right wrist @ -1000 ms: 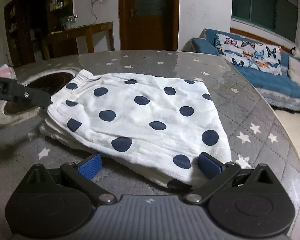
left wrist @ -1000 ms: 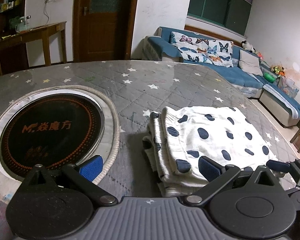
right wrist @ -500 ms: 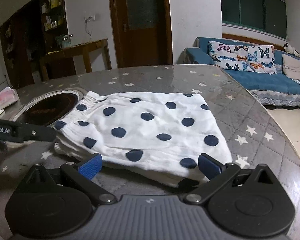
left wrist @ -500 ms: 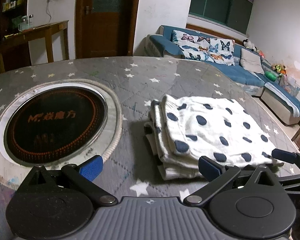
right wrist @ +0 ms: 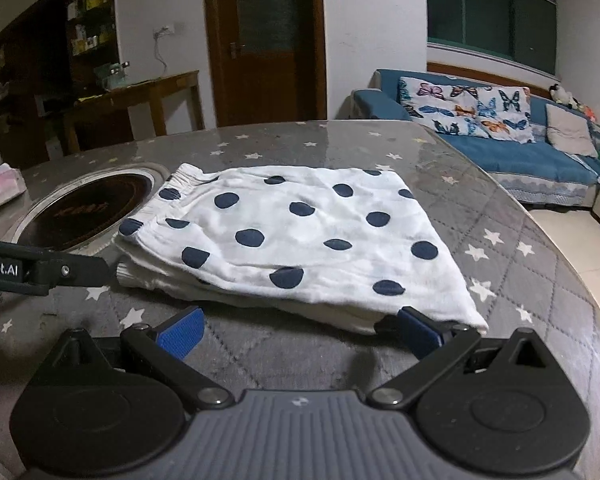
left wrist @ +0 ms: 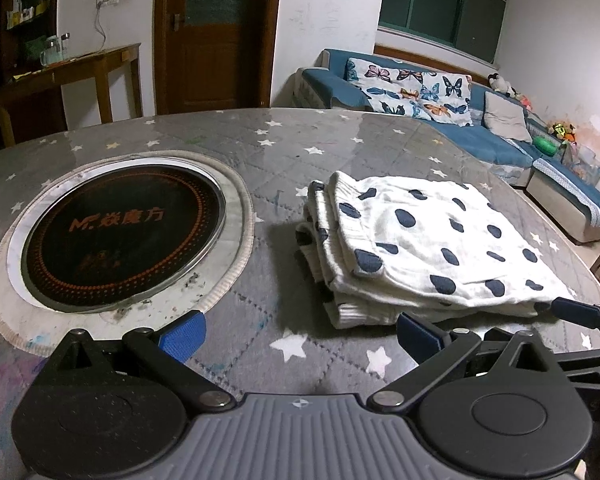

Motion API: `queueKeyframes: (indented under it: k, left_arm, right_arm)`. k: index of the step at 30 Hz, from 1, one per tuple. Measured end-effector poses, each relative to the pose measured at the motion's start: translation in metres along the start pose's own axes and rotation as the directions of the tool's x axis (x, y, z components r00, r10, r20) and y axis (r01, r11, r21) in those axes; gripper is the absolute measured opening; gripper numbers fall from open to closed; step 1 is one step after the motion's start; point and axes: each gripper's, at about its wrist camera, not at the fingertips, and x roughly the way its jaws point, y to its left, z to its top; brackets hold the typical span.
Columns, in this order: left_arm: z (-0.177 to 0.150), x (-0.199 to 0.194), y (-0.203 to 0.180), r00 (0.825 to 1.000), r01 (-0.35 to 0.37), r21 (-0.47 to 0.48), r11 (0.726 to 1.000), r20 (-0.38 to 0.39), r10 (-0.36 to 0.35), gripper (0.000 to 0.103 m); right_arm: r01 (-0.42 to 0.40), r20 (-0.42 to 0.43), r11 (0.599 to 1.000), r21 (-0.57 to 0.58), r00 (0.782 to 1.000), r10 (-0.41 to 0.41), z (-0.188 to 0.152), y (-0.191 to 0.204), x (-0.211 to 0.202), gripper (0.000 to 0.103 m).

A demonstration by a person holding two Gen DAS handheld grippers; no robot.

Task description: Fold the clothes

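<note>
folded garment (left wrist: 428,248) released; both grippers pulled back.

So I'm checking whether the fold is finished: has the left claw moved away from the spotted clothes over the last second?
Yes. The left claw has drawn back from the spotted clothes: more starred table now shows between them, and it is open.

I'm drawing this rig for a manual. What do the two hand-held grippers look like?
Both look alike: the left hand-held gripper and right hand-held gripper have a ribbed grey body, two round black discs, black linkage arms with silver pivot screws, and blue textured fingertips. The side of the left one bears white "Robot.AI" lettering. No cables or sleeves show.
</note>
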Motion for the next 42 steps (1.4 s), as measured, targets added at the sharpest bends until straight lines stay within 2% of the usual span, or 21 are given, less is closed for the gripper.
queueKeyframes:
  k: [13, 42]
  left_arm:
    - [-0.016, -0.001, -0.005, 1.000, 0.003, 0.012, 1.000, -0.014, -0.003, 0.103]
    - [-0.036, -0.026, -0.022, 1.000, 0.016, 0.036, 0.999, 0.008, -0.016, 0.103]
  right_arm:
    - [0.039, -0.033, 0.999, 0.018, 0.999, -0.039, -0.011, 0.006, -0.005, 0.103]
    - [0.047, -0.020, 0.998, 0.046, 0.999, -0.047, -0.028, 0.006, -0.029, 0.103]
